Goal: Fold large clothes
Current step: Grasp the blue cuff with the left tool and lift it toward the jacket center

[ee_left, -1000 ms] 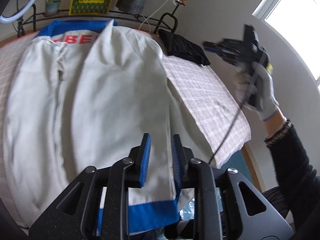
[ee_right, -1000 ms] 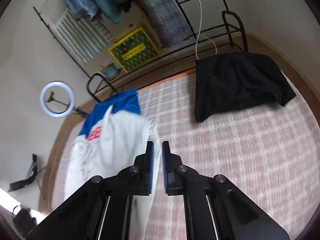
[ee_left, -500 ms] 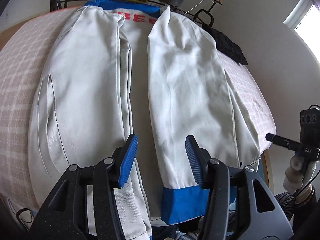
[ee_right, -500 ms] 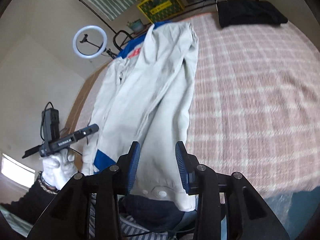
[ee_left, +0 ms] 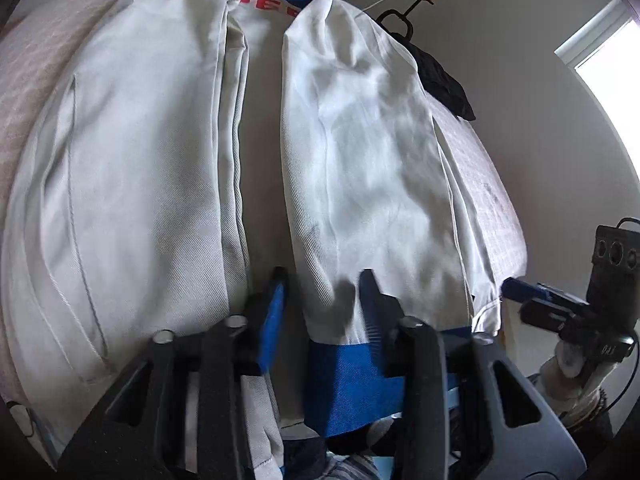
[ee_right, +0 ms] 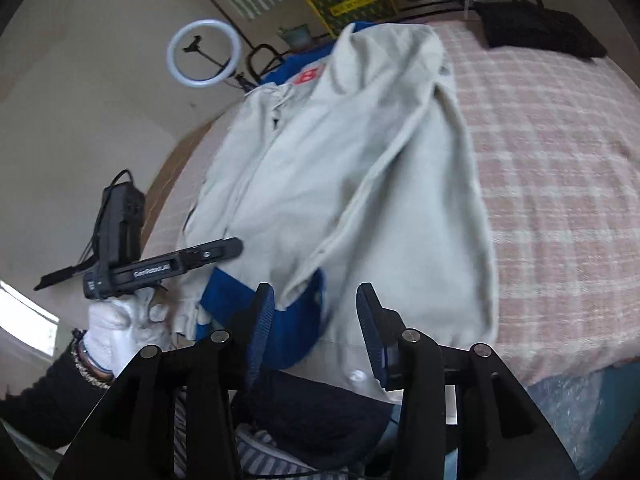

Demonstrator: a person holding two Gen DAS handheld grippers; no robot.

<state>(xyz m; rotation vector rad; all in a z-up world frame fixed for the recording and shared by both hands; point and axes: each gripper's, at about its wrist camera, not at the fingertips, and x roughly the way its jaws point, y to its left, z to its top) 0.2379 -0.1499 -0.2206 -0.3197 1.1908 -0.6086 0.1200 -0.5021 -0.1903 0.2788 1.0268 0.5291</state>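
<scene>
Left wrist view shows the bed [ee_left: 492, 200], pink plaid, with a white jacket [ee_left: 140, 184] spread flat on it, both sleeves folded inward. A black garment [ee_right: 536, 30] lies at the far corner. Left gripper [ee_left: 322, 304] is closing, jaws astride the blue cuff [ee_left: 348, 376], pads not pressing. Right gripper [ee_right: 316, 320] is opening above the jacket's near hem, nothing held
</scene>
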